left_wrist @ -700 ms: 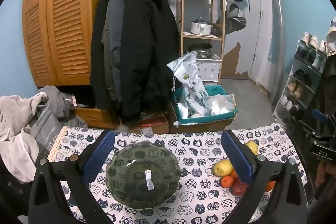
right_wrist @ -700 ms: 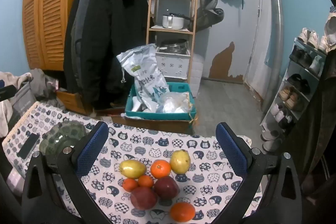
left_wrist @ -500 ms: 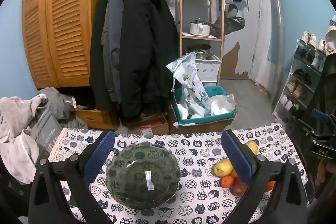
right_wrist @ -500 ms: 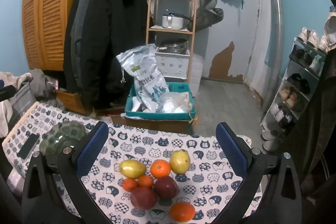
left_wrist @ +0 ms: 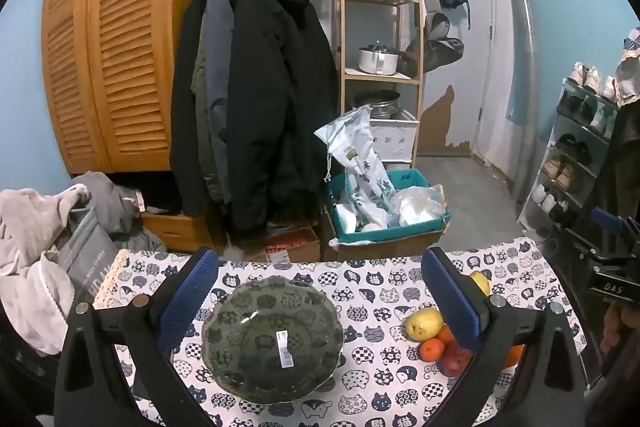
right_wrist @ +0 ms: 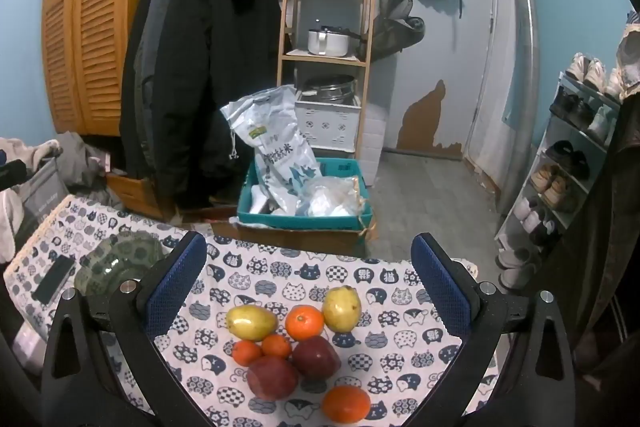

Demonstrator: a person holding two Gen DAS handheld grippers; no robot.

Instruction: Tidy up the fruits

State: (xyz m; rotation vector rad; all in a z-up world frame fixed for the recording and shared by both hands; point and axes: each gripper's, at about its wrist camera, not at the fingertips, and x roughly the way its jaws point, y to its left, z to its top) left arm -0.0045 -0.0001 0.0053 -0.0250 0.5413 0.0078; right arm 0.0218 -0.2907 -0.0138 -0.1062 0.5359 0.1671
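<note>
A dark green glass bowl [left_wrist: 273, 339] sits empty on the cat-print tablecloth [left_wrist: 376, 283], between the jaws of my open left gripper [left_wrist: 320, 301]. It also shows at the left of the right wrist view [right_wrist: 120, 261]. A cluster of fruit lies under my open right gripper [right_wrist: 310, 281]: two yellow pears [right_wrist: 251, 322] [right_wrist: 341, 308], several oranges [right_wrist: 305, 322] [right_wrist: 345, 403], two red apples [right_wrist: 315, 357] [right_wrist: 272, 377]. The left wrist view shows the same fruit [left_wrist: 424, 323] to the right of the bowl, partly hidden by my right finger.
A black phone [right_wrist: 53, 278] lies left of the bowl. Beyond the table's far edge stand a teal bin with bags [right_wrist: 304, 195], hanging coats [right_wrist: 200, 75], a wooden shelf [right_wrist: 328, 27] and a shoe rack [right_wrist: 568, 163]. Grey clothes [left_wrist: 36, 227] are piled at left.
</note>
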